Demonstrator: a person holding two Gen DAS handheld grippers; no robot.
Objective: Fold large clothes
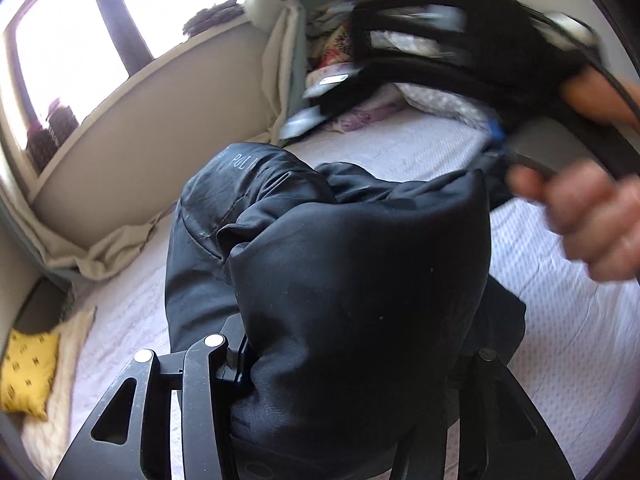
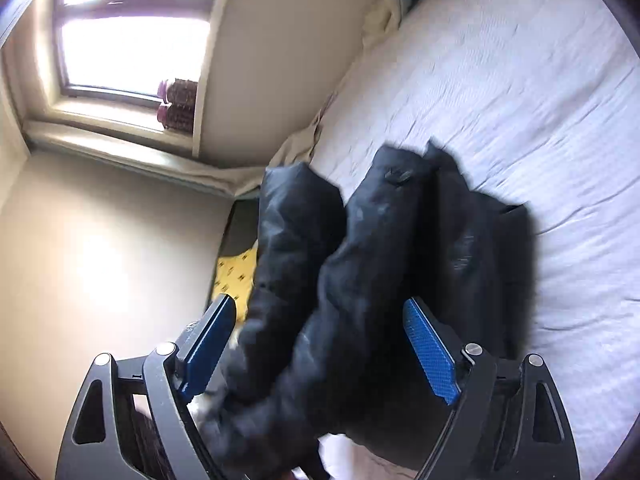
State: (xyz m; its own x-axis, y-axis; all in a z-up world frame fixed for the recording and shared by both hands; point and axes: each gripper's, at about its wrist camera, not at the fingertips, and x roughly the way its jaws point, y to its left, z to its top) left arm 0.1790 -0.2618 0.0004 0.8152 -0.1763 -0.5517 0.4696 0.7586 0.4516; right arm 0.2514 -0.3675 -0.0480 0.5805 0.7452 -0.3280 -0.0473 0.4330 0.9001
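Observation:
A black padded jacket [image 1: 344,280] is lifted in a bundle above the bed [image 1: 400,148]. My left gripper [image 1: 352,360] has its jaws set around a thick fold of the jacket, and the cloth hides its fingertips. In the right wrist view the jacket [image 2: 360,280] hangs between the blue pads [image 2: 430,354] of my right gripper [image 2: 320,344], whose jaws stand wide apart with the cloth loose between them. The right gripper [image 1: 460,52] also shows blurred at the upper right of the left wrist view, held by a hand [image 1: 588,216].
The bed has a pale lilac sheet [image 2: 500,100]. A yellow patterned cushion [image 1: 28,372] lies at its left corner. A pile of clothes and bedding [image 1: 384,100] sits at the far end. A window [image 2: 132,40] and beige walls [image 2: 100,280] border the bed.

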